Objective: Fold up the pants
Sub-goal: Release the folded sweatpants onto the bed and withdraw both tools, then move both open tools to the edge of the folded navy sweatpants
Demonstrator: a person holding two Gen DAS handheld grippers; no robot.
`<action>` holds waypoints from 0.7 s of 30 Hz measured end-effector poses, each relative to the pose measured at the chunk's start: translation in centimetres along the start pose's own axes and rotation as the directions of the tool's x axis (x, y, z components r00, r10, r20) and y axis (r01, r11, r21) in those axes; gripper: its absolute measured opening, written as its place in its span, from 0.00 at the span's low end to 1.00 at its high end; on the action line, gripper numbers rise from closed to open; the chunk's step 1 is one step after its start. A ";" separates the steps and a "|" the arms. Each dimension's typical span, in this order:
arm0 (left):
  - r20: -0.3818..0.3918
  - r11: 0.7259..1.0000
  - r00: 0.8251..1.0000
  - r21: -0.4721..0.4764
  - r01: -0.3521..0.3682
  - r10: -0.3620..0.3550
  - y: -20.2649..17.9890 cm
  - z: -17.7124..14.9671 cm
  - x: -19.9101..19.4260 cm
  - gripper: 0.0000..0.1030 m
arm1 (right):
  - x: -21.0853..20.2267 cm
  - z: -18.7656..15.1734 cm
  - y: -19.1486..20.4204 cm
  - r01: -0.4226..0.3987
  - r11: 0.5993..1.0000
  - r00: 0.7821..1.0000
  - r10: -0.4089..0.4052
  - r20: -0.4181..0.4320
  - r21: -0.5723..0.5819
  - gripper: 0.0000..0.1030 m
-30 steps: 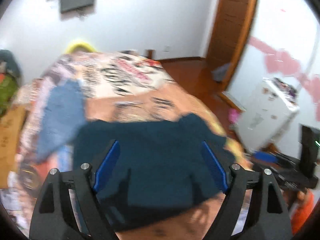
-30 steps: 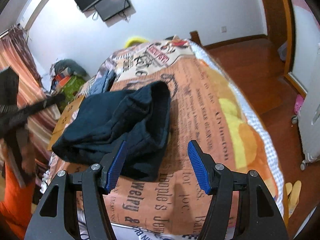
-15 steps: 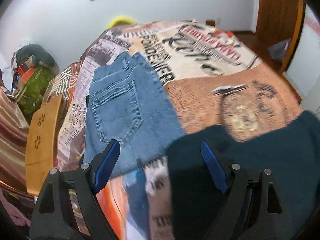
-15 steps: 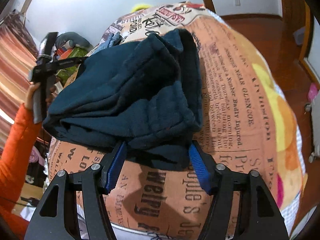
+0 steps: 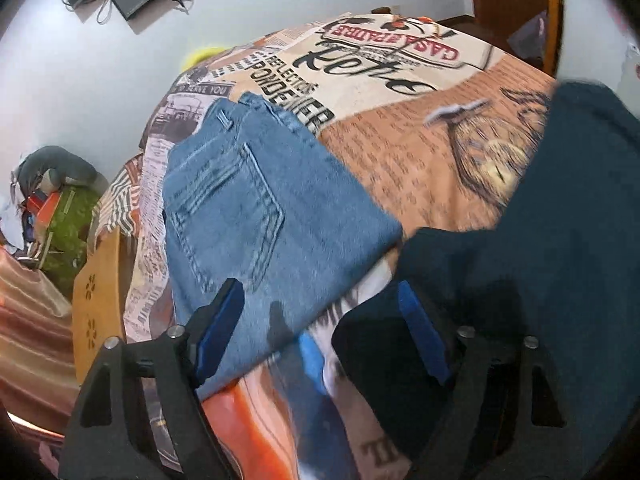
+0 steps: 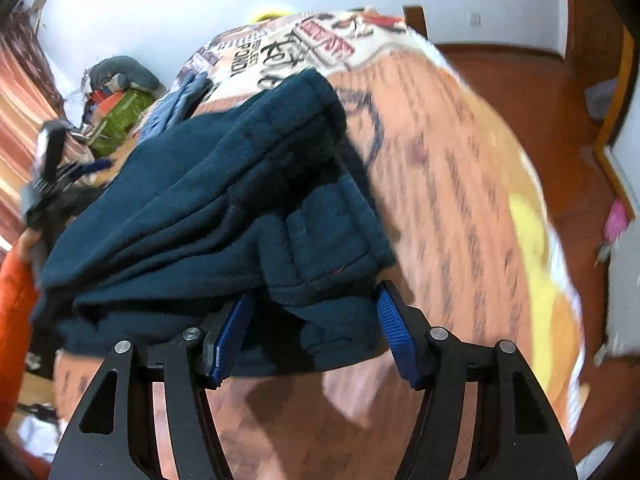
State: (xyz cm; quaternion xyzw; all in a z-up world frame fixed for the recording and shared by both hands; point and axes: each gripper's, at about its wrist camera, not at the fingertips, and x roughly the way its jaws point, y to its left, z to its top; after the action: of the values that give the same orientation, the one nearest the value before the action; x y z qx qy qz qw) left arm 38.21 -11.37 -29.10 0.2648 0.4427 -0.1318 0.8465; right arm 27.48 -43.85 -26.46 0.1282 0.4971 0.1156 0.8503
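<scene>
Pants (image 6: 216, 216), dark and bunched, lie on the bedspread (image 6: 460, 184). Right gripper (image 6: 316, 332) straddles their near edge, jaws spread; left gripper (image 5: 320, 336), jaws just narrowing, stays empty. Each should pinch one corner squarely.

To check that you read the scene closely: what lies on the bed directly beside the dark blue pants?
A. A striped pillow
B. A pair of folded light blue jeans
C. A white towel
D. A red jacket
B: in the left wrist view, folded light blue jeans, back pocket showing, lie on the printed bedspread beside the dark blue pants.
</scene>
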 end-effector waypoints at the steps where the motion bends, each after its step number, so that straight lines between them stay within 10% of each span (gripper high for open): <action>1: 0.001 1.000 1.000 0.010 -0.004 0.004 -0.1 -0.5 -0.2 0.76 | 0.4 1.2 0.0 0.022 1.000 1.000 -0.022 0.012 -0.019 0.58; 21: 0.039 0.984 0.987 -0.086 0.159 -0.156 -6.8 -5.9 -8.2 0.72 | -8.9 -0.5 -0.8 0.032 0.999 0.985 -0.030 0.170 -0.011 0.58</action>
State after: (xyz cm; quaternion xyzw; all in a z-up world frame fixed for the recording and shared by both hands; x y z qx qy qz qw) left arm 26.43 -13.71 -27.40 0.1891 0.4541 -0.1828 0.8512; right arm 22.83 -47.43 -19.65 0.1240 0.4240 0.0943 0.8921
